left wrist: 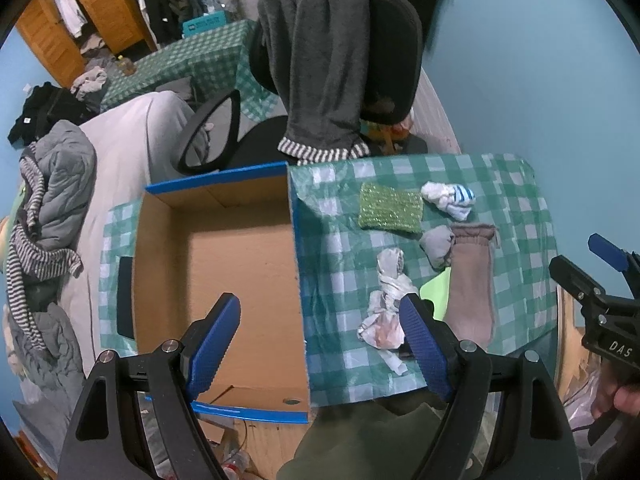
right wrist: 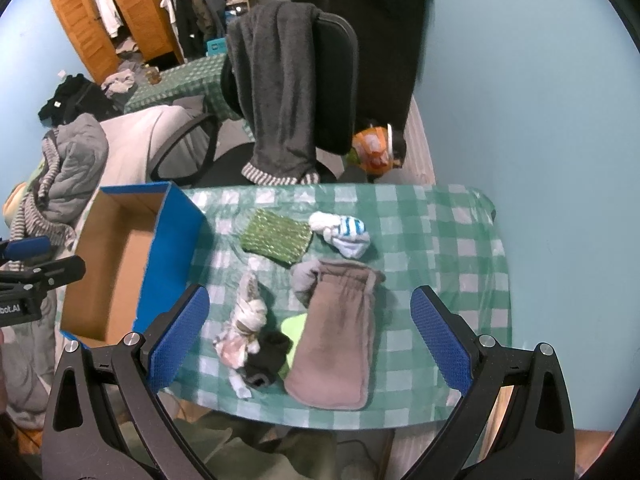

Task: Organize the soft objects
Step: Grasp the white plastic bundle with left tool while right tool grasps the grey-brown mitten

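Observation:
Soft items lie on a green checked table point(right wrist: 440, 240): a green glittery pad point(right wrist: 277, 237) point(left wrist: 390, 208), a white-and-blue striped sock bundle point(right wrist: 342, 232) point(left wrist: 450, 199), a grey sock ball point(right wrist: 304, 280) point(left wrist: 437, 245), a brown fleece pouch point(right wrist: 336, 336) point(left wrist: 472, 284), a knotted white-pink cloth point(right wrist: 244, 324) point(left wrist: 386, 304), a black sock point(right wrist: 266, 356) and a lime green piece point(right wrist: 294, 330). An open blue cardboard box point(left wrist: 224, 276) point(right wrist: 116, 264) stands at the left with nothing inside. My left gripper point(left wrist: 320, 340) hangs open over the box's right wall. My right gripper point(right wrist: 310, 336) is open above the pouch and knotted cloth.
A black office chair point(right wrist: 332, 80) draped with a dark grey garment point(right wrist: 280, 92) stands behind the table. A bed point(left wrist: 132, 148) with piled grey clothes point(left wrist: 52, 200) lies to the left. A blue wall point(right wrist: 520, 120) bounds the right. A wooden wardrobe point(right wrist: 104, 12) stands far back.

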Motion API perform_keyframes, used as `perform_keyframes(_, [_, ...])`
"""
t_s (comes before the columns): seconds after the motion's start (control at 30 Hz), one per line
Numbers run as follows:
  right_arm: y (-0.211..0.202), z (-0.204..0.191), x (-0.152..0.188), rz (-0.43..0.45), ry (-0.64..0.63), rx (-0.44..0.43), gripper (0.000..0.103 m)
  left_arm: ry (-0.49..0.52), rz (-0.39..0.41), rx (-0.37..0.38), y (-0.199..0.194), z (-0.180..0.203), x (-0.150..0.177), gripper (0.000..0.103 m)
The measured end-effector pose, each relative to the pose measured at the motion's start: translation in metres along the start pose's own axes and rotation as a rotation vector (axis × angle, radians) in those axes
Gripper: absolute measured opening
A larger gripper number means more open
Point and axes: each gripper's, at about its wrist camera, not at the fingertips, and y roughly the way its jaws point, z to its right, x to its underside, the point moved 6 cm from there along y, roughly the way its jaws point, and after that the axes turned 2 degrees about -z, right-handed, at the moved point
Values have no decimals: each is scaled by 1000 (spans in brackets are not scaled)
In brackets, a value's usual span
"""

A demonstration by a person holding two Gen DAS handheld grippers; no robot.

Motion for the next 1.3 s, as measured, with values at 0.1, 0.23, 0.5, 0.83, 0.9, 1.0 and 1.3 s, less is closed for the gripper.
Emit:
perform_keyframes(0.1, [7, 10, 5, -22, 9, 8, 100, 13, -25, 0, 12, 7, 0, 83])
perform_keyframes(0.23, [22, 26, 15, -59, 25, -1, 100, 29, -60, 3, 29, 16, 2, 83])
perform_keyframes(0.5, [55, 44, 28, -110, 59, -40, 100, 50, -108, 25, 57, 36, 2, 83])
perform_keyframes(0.83, [99, 55, 41, -174, 43, -59, 100, 62, -178, 71, 100, 60, 3, 83])
perform_keyframes(0.9, [104, 56, 43, -183, 39, -61, 100, 68, -193, 82, 108, 64, 4, 83])
perform_keyframes(1.0, [116, 59, 47, -201, 35, -64, 100, 70, -214, 90, 121, 67, 6, 83])
perform_keyframes(1.3, [145, 61, 55, -243, 10, -63, 100, 95, -264, 86, 154, 80, 11, 83])
